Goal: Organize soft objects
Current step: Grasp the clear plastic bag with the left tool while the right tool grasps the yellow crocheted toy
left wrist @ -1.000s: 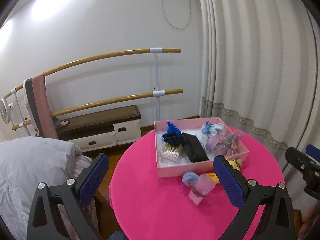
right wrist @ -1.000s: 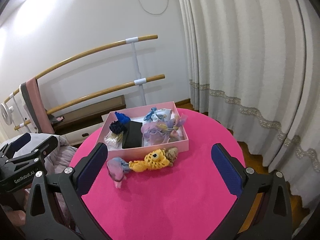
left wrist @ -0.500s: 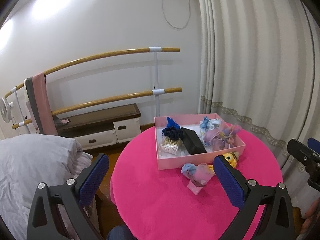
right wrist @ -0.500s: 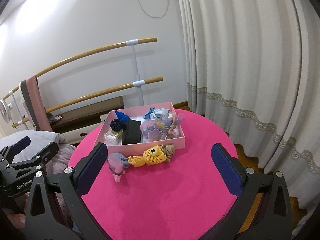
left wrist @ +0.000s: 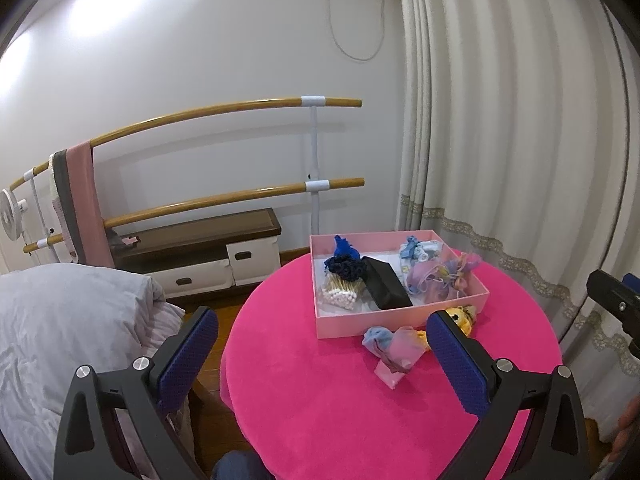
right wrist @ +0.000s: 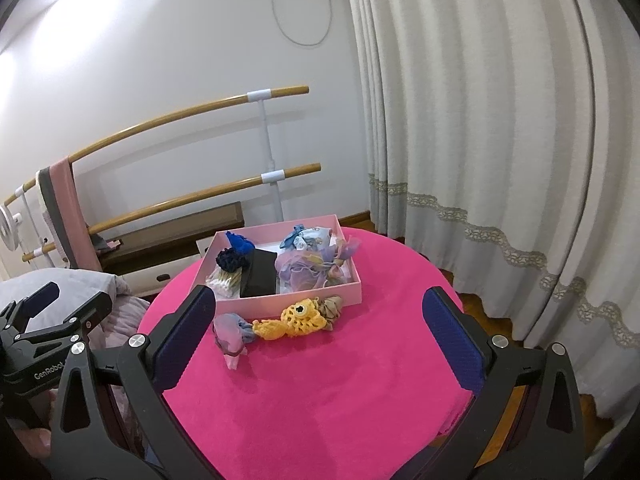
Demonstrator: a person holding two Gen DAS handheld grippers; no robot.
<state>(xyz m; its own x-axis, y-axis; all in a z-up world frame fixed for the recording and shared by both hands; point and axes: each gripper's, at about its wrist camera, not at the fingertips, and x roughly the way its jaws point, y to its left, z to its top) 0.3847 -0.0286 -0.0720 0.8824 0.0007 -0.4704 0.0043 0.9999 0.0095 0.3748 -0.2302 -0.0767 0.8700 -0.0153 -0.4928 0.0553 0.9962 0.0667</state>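
A pink box sits on the far part of a round pink table. It holds blue scrunchies, a black case, cotton swabs and pastel fabric pieces. In front of the box lie a pink-blue scrunchie, a yellow crocheted fish and a tan scrunchie. My left gripper and my right gripper are both open and empty, held back above the near side of the table.
A grey-white duvet lies left of the table. Behind stand two wooden ballet bars, a low bench with drawers and a small fan. Long curtains hang on the right.
Both grippers have drawn back and up from the table, so the box and loose pieces look smaller and farther. Nothing on the table has moved. Both grippers stay open.
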